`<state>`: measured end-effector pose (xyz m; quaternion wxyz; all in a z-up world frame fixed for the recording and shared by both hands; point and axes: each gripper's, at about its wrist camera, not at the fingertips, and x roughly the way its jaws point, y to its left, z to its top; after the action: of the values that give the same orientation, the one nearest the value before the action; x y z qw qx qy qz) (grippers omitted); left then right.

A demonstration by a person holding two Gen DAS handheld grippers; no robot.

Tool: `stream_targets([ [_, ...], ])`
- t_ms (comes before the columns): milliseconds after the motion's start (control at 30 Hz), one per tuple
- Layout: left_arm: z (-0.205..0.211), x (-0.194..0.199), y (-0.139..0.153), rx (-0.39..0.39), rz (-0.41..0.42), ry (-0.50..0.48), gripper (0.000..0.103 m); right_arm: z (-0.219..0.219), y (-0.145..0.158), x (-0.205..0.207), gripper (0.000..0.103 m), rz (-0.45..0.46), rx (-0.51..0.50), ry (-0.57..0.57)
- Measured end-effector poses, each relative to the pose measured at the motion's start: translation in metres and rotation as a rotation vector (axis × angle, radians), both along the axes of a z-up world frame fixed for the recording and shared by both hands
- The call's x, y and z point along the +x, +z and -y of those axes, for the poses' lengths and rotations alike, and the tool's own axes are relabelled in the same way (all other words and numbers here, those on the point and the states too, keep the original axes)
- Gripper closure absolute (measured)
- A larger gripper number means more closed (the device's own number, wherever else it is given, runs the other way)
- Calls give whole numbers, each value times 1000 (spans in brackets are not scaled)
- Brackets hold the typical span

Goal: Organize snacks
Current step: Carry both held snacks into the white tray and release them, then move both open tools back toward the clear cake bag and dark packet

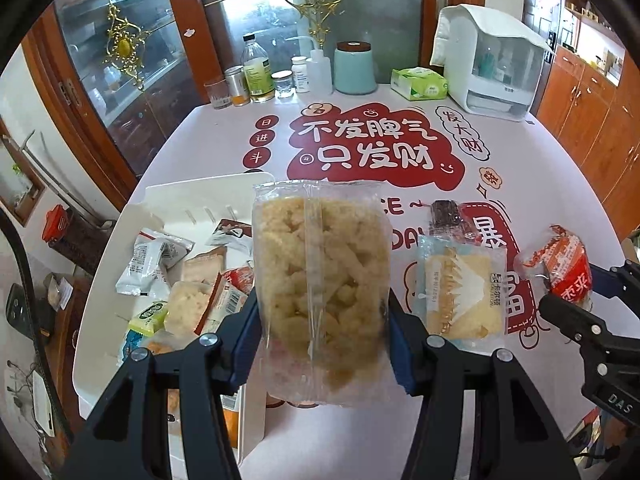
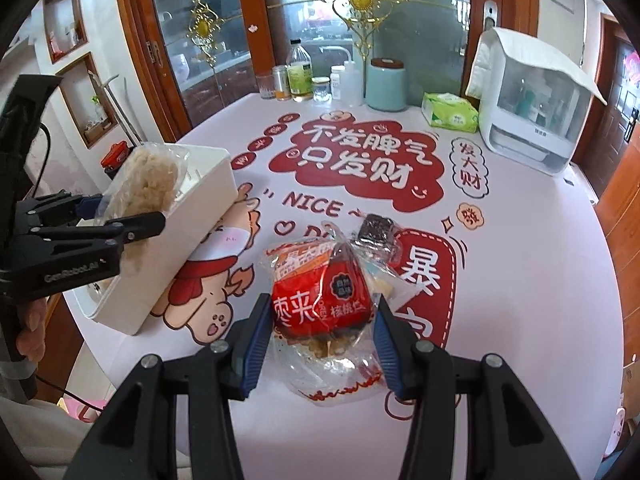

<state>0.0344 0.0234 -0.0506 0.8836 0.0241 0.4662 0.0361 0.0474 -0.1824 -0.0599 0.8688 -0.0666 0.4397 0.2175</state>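
Observation:
My left gripper (image 1: 322, 344) is shut on a clear packet of pale puffed snack (image 1: 320, 280) and holds it in the air next to the white bin (image 1: 176, 196), which holds several snack packets. It also shows in the right wrist view (image 2: 148, 180) by the bin (image 2: 188, 248). My right gripper (image 2: 320, 344) is shut on a red wrapped snack (image 2: 320, 300), also seen in the left wrist view (image 1: 560, 264). A yellow cake packet (image 1: 464, 292) and a dark brownie packet (image 2: 378, 232) lie on the table.
At the table's far edge stand bottles and jars (image 1: 256, 72), a teal canister (image 1: 354, 68), a green tissue pack (image 1: 418, 84) and a white covered appliance (image 1: 496, 64). The printed tablecloth (image 2: 360, 160) covers the table. Wooden cabinets are to the right.

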Motion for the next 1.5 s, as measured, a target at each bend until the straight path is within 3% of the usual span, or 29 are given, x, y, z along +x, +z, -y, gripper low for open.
stream_targets([
  [267, -30, -12, 20, 46, 38, 82, 49, -22, 20, 0, 54, 37, 57, 60],
  [667, -155, -37, 68, 156, 135, 338, 49, -118, 69, 11, 54, 139, 144, 256],
  [967, -211, -15, 69, 130, 71, 330, 48, -205, 108, 37, 54, 194, 191, 285],
  [1033, -220, -7, 66, 82, 51, 333, 44, -221, 111, 45, 50, 198, 184, 279],
  [1100, -228, -4, 63, 42, 38, 335, 13, -234, 110, 57, 46, 180, 181, 273],
  [1133, -230, -3, 62, 36, 44, 340, 9, -238, 109, 62, 43, 170, 184, 270],
  [1333, -231, -5, 61, 56, 73, 363, 8, -243, 104, 79, 37, 121, 238, 218],
  [1500, -226, -8, 62, 49, 89, 368, 8, -236, 97, 75, 36, 117, 218, 208],
])
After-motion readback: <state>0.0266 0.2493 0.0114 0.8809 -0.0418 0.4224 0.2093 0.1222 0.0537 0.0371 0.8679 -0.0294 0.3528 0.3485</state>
